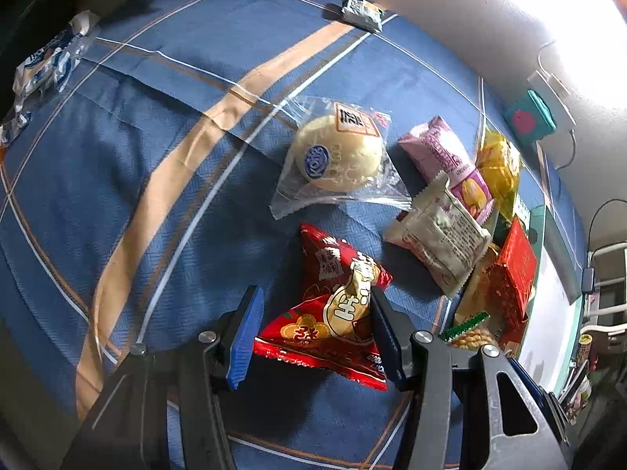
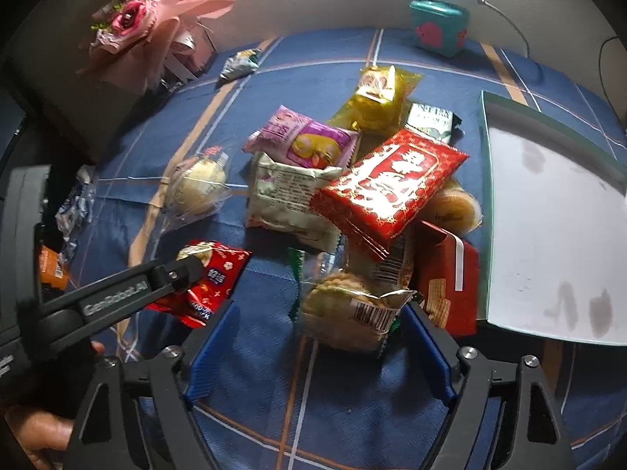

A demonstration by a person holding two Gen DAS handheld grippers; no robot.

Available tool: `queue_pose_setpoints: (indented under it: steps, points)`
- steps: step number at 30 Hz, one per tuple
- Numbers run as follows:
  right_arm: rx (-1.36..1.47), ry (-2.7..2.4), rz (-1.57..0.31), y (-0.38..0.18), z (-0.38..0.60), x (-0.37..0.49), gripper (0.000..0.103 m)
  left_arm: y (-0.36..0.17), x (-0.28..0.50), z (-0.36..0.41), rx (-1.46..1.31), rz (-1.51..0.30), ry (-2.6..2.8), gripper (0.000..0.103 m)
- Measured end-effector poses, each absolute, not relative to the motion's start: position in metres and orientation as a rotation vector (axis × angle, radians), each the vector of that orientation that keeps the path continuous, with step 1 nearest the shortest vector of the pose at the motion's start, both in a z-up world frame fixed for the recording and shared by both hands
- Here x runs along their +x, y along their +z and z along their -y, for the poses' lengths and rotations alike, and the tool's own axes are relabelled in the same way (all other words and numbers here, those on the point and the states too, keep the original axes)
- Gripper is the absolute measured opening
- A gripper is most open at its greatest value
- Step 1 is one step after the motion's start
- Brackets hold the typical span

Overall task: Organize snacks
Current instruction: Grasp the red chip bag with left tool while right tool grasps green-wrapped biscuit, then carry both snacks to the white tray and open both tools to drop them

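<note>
Your left gripper straddles the red snack packet at lower centre, jaws spread, its long axis running up-frame between them. Your right gripper, also spread, faces the biscuit pack on the blue tabletop.

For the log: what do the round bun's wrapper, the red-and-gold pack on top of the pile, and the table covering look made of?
Bun wrapper: thin clear plastic film; the bun shows through, and the edges are crimped.
Red-and-gold pack: glossy, probably foil-printed paper or film; the gold pattern glints.
Table covering: woven blue cloth, matte, with visible fold creases.
</note>
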State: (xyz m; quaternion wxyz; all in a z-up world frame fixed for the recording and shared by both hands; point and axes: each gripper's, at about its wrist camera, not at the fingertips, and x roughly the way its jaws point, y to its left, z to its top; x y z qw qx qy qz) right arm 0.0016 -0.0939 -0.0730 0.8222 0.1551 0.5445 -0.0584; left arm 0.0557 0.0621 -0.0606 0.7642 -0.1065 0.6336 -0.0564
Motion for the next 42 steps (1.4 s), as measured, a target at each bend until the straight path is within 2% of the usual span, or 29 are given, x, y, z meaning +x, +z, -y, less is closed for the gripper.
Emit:
queue_pose_setpoints:
  steps: [9,21,26,28,33,42]
  points:
    - [0.329,-0.146,-1.198,-0.089,0.097,0.010,0.076,-0.083,0.063,-0.048,-0.216,-1.428,-0.160,0.056]
    - [0.197,-0.113,-1.303,-0.116,0.064,0.021,0.076,-0.106,0.063,-0.037,-0.206,-1.434,-0.155,0.056]
    - [0.157,-0.107,-1.329,-0.128,0.053,0.023,0.071,-0.103,0.061,-0.039,-0.204,-1.435,-0.156,0.056]
    - [0.160,-0.102,-1.324,-0.128,0.051,0.023,0.065,-0.104,0.062,-0.039,-0.208,-1.432,-0.156,0.056]
    - [0.183,-0.097,-1.311,-0.122,0.057,0.021,0.057,-0.100,0.063,-0.046,-0.227,-1.412,-0.157,0.046]
    - [0.198,-0.089,-1.285,-0.106,0.066,0.018,0.055,-0.081,0.065,-0.060,-0.235,-1.367,-0.159,0.043]
